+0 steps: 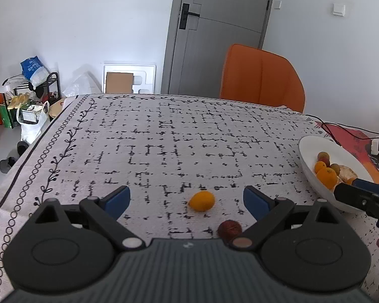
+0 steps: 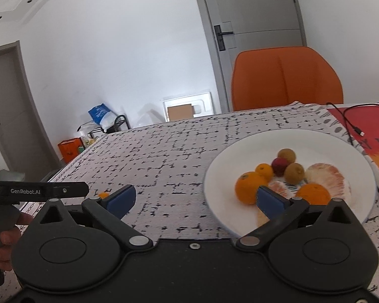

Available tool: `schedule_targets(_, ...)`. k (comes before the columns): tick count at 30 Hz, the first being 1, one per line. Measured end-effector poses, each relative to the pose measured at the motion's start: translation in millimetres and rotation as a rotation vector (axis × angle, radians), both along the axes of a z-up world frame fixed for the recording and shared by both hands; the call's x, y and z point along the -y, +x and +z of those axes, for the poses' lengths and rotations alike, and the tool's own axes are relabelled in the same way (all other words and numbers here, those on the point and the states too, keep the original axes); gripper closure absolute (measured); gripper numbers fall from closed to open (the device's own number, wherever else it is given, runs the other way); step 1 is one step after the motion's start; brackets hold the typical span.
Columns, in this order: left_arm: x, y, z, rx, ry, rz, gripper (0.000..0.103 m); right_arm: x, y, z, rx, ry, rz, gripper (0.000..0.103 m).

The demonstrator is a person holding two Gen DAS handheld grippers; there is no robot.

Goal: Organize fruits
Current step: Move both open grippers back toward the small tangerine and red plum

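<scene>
My left gripper (image 1: 187,198) is open and empty above the patterned tablecloth. A small orange fruit (image 1: 202,200) lies on the cloth between its fingers. A dark red fruit (image 1: 229,229) lies closer in, by the right finger. My right gripper (image 2: 195,198) is open and empty at the near left rim of a white plate (image 2: 240,151). The plate holds several fruits: oranges (image 2: 249,187), a red fruit (image 2: 279,166), brown fruits (image 2: 294,173) and peeled citrus (image 2: 326,176). The plate also shows at the right of the left wrist view (image 1: 313,174).
An orange chair (image 1: 261,77) stands behind the table's far edge. A black cable (image 2: 351,123) and a red mat (image 2: 366,126) lie right of the plate. The table's left edge drops to a floor with bags and boxes (image 1: 25,106).
</scene>
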State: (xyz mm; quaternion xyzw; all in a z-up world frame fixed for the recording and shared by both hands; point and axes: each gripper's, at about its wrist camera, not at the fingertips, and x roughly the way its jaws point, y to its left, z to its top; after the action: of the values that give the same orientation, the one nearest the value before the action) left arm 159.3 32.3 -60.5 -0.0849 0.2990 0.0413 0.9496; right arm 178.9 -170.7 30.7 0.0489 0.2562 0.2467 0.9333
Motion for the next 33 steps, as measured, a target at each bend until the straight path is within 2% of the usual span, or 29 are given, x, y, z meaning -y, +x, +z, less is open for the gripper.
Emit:
schedule_targets(10, -15, -10, -5, 0.001, -0.012, 0.008, 0.008, -19, -5, -3, -0.014, -0.011, 0.062, 0.002)
schedule_targets(13, -20, -13, -6, 0.001, -0.018, 0.010, 0.010, -27, -5, -5, -0.022, -0.017, 0.095, 0.006)
schedule_targets(20, -31, -18, -8, 0.009, -0.026, 0.028, 0.016, -50, -4, -9, -0.046, -0.032, 0.177, 0.023)
schedule_targets(28, -47, -26, -10, 0.009, -0.033, 0.053, 0.024, -83, -5, -12, -0.067, -0.052, 0.272, 0.033)
schedule_targets(33, -56, -30, -12, 0.007, -0.033, 0.071, 0.025, -99, -6, -16, -0.083, -0.065, 0.316, 0.039)
